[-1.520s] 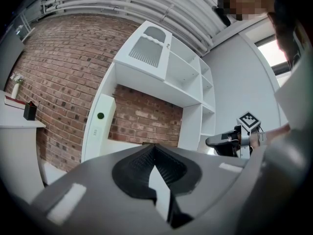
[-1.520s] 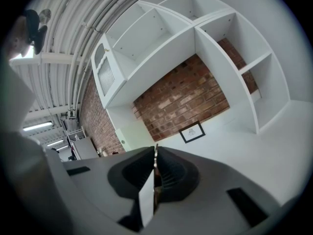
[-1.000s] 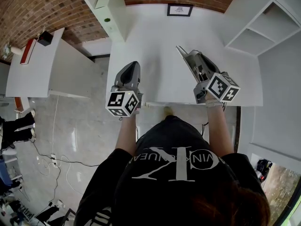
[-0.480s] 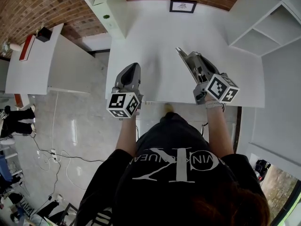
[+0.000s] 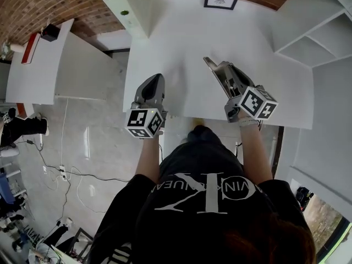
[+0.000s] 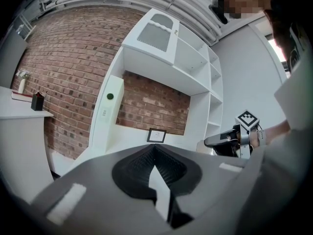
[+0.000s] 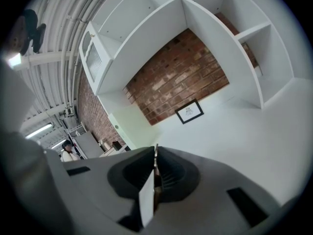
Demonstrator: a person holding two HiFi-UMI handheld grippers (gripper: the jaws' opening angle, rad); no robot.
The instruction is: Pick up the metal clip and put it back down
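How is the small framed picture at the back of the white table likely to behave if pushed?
The framed picture stands upright by the brick wall, so a sideways push would probably topple it. It looks small and thin, so likely light. The smooth white table may let it slide easily.

The left gripper (image 5: 156, 79) and right gripper (image 5: 209, 63) are grey with black-and-white square-patterned cubes, claw pads (image 6: 172, 166) black; metal clip (image 7: 155, 152) silvery; table (image 5: 181, 43) white; brick wall (image 5: 49, 7) red-brown; picture frame (image 5: 221, 0) black; shirt (image 5: 203, 213) black, white lettering

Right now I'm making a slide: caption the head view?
Left claw shut empty, right claw shut on a thin clip, above a white table.
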